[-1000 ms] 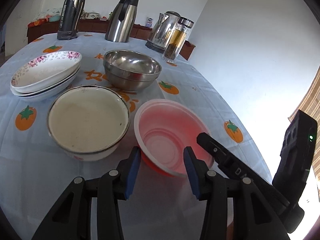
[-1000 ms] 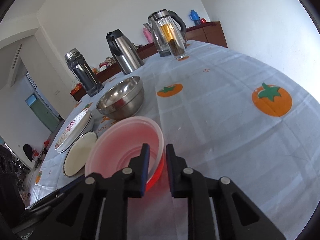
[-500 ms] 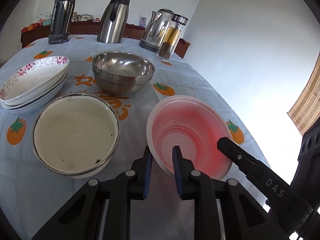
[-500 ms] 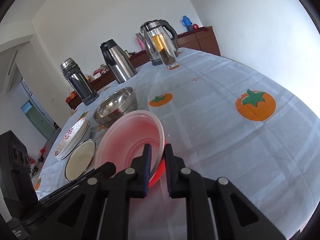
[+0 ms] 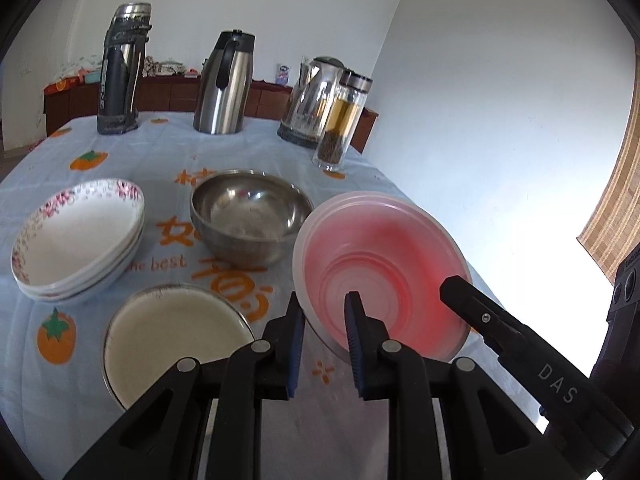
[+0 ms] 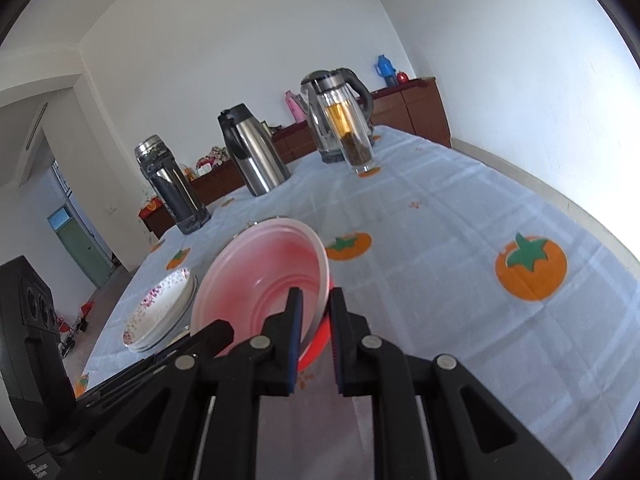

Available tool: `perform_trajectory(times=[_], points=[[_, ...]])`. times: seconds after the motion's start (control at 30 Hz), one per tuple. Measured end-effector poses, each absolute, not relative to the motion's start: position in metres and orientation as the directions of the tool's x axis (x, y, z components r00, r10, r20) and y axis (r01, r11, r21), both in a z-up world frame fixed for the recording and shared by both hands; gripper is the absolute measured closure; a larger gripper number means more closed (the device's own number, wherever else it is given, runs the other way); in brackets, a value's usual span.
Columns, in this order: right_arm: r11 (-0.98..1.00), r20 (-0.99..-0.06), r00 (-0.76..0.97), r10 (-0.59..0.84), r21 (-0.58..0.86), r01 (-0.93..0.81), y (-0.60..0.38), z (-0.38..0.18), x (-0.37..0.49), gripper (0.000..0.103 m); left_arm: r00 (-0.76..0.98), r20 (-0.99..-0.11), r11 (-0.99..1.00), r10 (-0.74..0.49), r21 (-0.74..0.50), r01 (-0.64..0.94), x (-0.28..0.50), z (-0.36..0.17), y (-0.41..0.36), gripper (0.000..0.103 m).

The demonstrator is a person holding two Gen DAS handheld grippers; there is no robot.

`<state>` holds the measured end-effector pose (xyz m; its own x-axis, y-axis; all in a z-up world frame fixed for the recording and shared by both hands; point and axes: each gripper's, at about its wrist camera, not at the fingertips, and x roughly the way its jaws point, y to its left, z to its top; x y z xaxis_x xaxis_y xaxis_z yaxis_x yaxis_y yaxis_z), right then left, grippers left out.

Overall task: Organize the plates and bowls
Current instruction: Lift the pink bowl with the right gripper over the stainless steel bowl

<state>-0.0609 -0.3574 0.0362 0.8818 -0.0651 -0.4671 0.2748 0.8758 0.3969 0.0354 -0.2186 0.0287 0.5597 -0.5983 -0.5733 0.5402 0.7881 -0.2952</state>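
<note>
**Both grippers clamp the pink bowl, tilted clear of the cloth**

On the left of the pale blue tablecloth with orange tomato prints (image 5: 168, 148) sits a stack of white floral-rimmed plates (image 5: 76, 240). Near it, in front, stands a cream enamel bowl with a metal rim (image 5: 172, 340), and farther back, toward the middle, a round stainless steel bowl (image 5: 250, 214).

Right of these is the translucent pink plastic bowl (image 5: 380, 264), tipped so its inside faces the left wrist camera. The left gripper (image 5: 322, 320) is pinched narrow on the bowl's near-left rim, one blue pad inside and one outside. The right gripper (image 6: 314, 312) grips the opposite rim the same way, its jaws almost together.

Along the far edge stand a dark grey flask (image 5: 122, 68), a steel carafe with a black handle (image 5: 226, 84), a glass kettle (image 5: 314, 100) and a glass tea bottle (image 5: 342, 120).
</note>
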Motion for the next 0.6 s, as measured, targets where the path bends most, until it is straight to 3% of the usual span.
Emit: perform_trajectory(times=[0.6], points=[[0.899, -0.402, 0.915, -0.033, 0.388, 0.203, -0.344, 0.059, 0.032, 0.090, 0.651, -0.536, 0.842, -0.538, -0.303, 0.446, 0.116, 0.045, -0.207, 0.081]])
